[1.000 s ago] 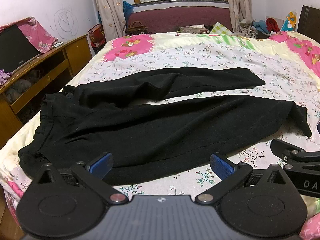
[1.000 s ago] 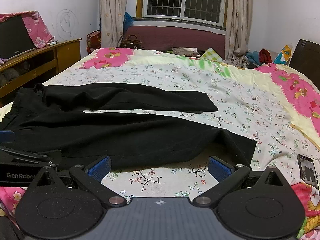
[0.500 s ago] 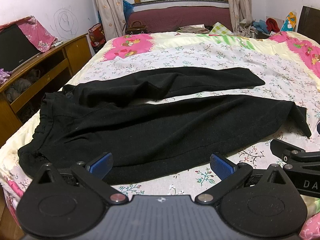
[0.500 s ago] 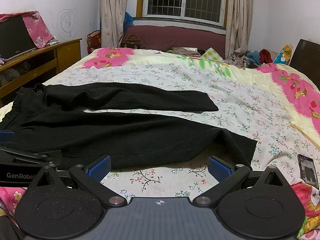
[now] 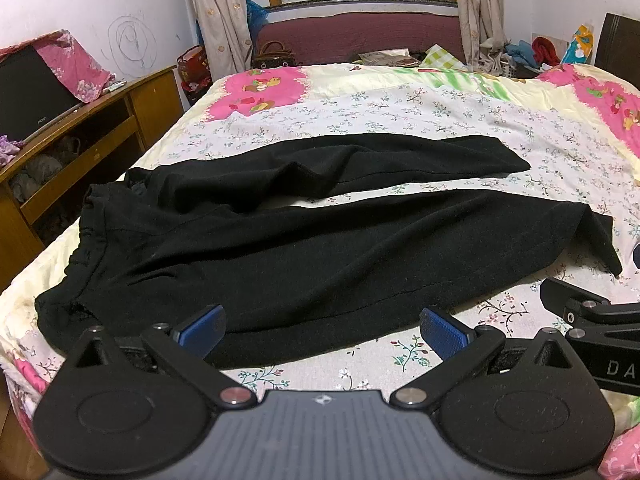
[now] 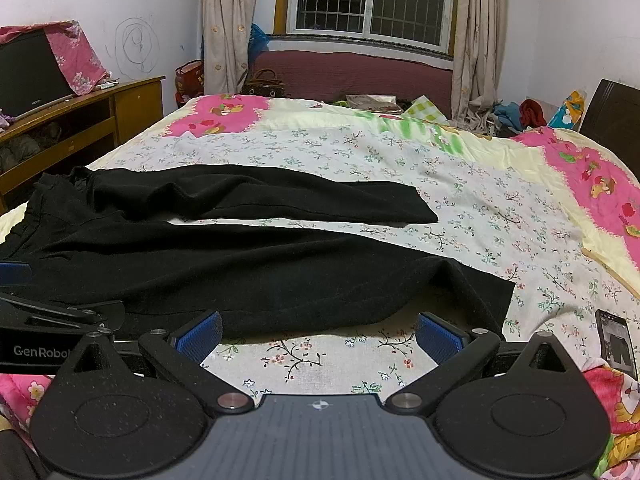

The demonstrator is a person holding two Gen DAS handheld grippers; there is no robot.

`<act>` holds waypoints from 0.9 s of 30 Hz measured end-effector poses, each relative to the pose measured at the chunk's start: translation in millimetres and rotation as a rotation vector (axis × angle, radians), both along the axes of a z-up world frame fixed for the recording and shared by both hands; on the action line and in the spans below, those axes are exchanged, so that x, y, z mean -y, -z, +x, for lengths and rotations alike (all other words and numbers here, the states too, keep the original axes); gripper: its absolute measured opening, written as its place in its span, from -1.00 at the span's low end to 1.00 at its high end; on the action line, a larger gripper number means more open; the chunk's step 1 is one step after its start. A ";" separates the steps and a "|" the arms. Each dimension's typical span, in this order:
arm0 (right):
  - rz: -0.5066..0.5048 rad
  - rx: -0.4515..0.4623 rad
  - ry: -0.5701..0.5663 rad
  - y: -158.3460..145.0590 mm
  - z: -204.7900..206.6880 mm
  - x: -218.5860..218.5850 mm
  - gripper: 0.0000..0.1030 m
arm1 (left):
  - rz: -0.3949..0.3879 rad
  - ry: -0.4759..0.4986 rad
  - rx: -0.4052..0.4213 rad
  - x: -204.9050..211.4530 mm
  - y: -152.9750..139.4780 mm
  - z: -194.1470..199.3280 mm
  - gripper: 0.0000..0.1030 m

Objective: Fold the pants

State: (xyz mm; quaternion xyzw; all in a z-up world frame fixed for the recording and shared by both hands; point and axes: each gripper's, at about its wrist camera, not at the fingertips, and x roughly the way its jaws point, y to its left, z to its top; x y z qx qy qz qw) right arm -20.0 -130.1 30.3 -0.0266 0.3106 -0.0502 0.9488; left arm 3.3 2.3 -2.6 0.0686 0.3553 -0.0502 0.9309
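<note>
Nothing moves here: compared with a second ago and half a second ago, both wrist views line up almost exactly, so this is a pause before the first fold, not a step under way. The black pants (image 5: 280, 248) lie spread across the floral bed (image 5: 400, 112), waistband toward the left edge near the wooden cabinet (image 5: 100, 128), the two legs running off to the right with a thin strip of sheet showing between them. The far leg lies flat and straight; the near leg ends in a cuff (image 6: 476, 300) that is humped and partly turned, so it looks like it wants smoothing. The left gripper (image 5: 322, 330) sits released, its blue pads spread wide, low over the near hem of the pants and gripping nothing. The right gripper (image 6: 318, 332) is likewise spread and empty, hovering over bare sheet just short of the near leg's edge, with the cuff off to its right. Each gripper shows at the edge of the other's view, side by side along the near side of the bed. A phone (image 6: 616, 340) rests on the bed at the right, clear of the fabric. My read: no fold has been made; the sensible opening is to pinch the near leg's edge at two points and carry it over onto the far leg.
</note>
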 end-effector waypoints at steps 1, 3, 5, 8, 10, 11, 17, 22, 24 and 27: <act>0.000 0.000 0.000 0.0 0.0 0.0 0.83 | 0.000 0.000 -0.001 -0.1 0.0 -0.1 1.00; -0.001 0.000 0.000 -0.1 0.0 -0.1 0.83 | 0.000 0.000 -0.001 0.0 -0.2 -0.1 1.00; 0.000 -0.001 0.000 -0.2 0.1 0.0 0.83 | 0.000 0.001 -0.001 -0.1 0.2 -0.1 1.00; 0.002 -0.004 0.000 0.4 0.0 -1.4 0.83 | -0.002 0.001 -0.002 0.5 1.0 -0.6 1.00; 0.001 -0.004 -0.001 0.6 0.0 -1.7 0.83 | -0.001 0.002 -0.003 0.7 1.3 -0.8 1.00; 0.001 -0.005 -0.001 0.9 -0.3 -2.1 0.83 | -0.001 0.003 -0.002 0.8 1.5 -1.1 1.00; 0.011 -0.002 -0.018 -0.1 3.9 -2.1 0.83 | 0.008 0.019 0.014 0.7 -1.1 3.1 1.00; 0.007 0.001 -0.074 -5.9 19.0 -1.1 0.83 | 0.009 0.074 0.056 -2.3 -7.6 16.2 1.00; 0.019 -0.002 -0.109 -9.0 29.6 0.9 0.83 | -0.009 0.111 0.068 -6.2 -10.9 25.6 1.00; 0.023 -0.005 -0.169 -13.8 47.8 3.0 0.83 | -0.035 0.159 0.067 -12.9 -15.4 42.3 1.00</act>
